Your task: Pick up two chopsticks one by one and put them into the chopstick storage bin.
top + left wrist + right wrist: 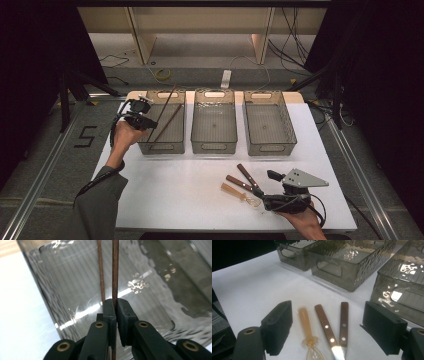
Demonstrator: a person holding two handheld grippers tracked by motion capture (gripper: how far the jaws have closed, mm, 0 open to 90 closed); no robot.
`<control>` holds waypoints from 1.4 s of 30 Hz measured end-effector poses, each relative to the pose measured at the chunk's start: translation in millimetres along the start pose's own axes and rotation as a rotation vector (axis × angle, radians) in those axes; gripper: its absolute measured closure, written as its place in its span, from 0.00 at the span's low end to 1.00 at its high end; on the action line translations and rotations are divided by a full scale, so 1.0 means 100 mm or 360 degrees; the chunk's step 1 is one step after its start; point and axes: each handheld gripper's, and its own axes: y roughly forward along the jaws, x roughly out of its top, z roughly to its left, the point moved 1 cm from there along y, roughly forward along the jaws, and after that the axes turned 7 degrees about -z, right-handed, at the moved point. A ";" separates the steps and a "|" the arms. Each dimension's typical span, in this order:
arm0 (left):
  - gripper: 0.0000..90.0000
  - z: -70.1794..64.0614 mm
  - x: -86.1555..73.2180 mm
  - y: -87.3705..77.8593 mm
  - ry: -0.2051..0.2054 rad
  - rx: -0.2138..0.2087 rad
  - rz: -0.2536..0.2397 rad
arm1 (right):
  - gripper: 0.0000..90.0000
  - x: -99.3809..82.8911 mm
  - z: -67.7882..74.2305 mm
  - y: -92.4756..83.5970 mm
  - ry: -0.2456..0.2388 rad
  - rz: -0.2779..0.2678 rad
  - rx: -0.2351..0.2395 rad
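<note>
While the left gripper (115,305) clamps it, the chopstick (115,270) points straight ahead — over the bin (160,302).

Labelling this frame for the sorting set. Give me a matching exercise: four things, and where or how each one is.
Things:
1. left tongs
2. right tongs
3. amber utensil
4. middle bin

States:
a. lies on the table beside two brown-handled knives
b. open, resting low near the utensils
c. empty
d. shut on a thin brown stick over the left bin

Pairs: 1-d, 2-b, 3-a, 4-c
</note>
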 end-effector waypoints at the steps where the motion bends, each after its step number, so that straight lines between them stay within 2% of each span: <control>1: 0.94 0.01 -0.01 0.00 -0.0012 0.0003 0.0006 | 0.27 0.00 0.00 0.00 0.0000 0.0000 0.0001; 5: 0.90 0.02 -0.03 0.01 -0.0062 0.0039 -0.0020 | 0.27 0.00 0.00 0.00 0.0001 -0.0002 0.0002; 7: 0.78 0.02 -0.03 0.00 -0.0116 0.0036 -0.0031 | 0.27 0.00 0.00 0.00 0.0001 -0.0002 0.0002; 10: 0.72 -0.01 -0.05 -0.05 -0.0144 -0.0010 -0.0079 | 0.27 0.00 0.00 0.00 0.0001 -0.0001 -0.0001; 13: 0.60 -0.09 -0.10 -0.09 -0.0170 -0.0032 -0.0119 | 0.27 0.00 -0.01 0.00 0.0001 0.0001 -0.0002; 16: 0.51 -0.16 -0.17 -0.13 -0.0210 -0.0098 -0.0195 | 0.28 0.00 0.00 0.01 0.0004 0.0003 -0.0003; 23: 0.40 -0.25 -0.28 -0.23 -0.0199 -0.0202 -0.0319 | 0.27 -0.01 0.00 0.04 -0.0002 0.0043 0.0001; 26: 0.36 -0.26 -0.28 -0.29 -0.0187 -0.0220 -0.0342 | 0.28 0.00 -0.01 0.05 -0.0002 0.0052 0.0010; 30: 0.33 -0.30 -0.31 -0.37 -0.0179 -0.0279 -0.0383 | 0.28 0.03 -0.02 0.09 0.0001 0.0085 0.0039; 34: 0.31 -0.45 -0.39 -0.41 -0.0149 -0.0326 -0.0467 | 0.29 0.07 -0.03 0.13 -0.0020 0.0124 0.0074; 39: 0.29 -0.69 -0.47 -0.46 -0.0061 -0.0384 -0.0516 | 0.29 0.09 0.00 0.20 -0.0052 0.0184 0.0118; 42: 0.27 -0.77 -0.51 -0.48 -0.0026 -0.0397 -0.0539 | 0.30 0.12 0.02 0.24 -0.0078 0.0218 0.0147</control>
